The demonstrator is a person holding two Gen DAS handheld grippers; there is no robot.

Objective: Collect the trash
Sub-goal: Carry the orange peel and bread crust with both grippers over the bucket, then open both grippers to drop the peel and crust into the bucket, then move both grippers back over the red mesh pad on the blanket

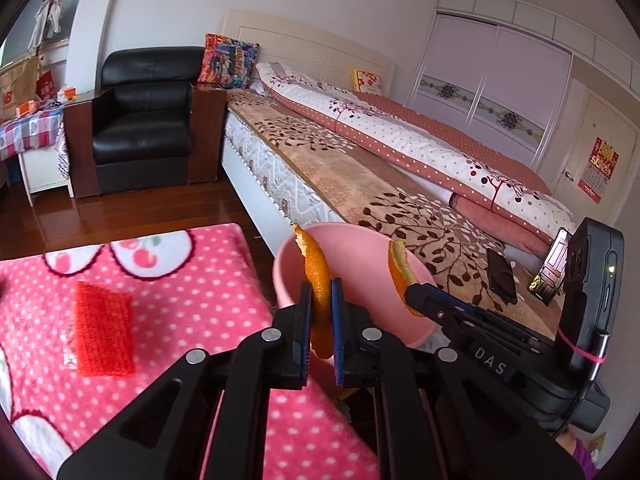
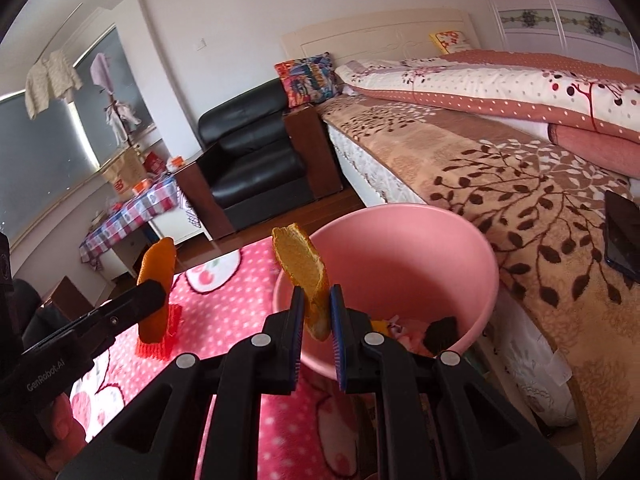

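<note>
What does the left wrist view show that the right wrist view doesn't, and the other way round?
Left wrist only: the whole red mesh pad lying on the pink blanket, and a propped phone on the bed.

Right wrist only: the inside of the pink bin, with trash already at the bottom.

Both: the bin, each gripper shut on an orange peel, left gripper with its peel and right gripper with its peel, the black armchair, and a dark phone lying flat on the bed.

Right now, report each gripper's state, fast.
Left gripper: shut on an orange peel.
Right gripper: shut on another orange peel piece, near the pink bin.
</note>
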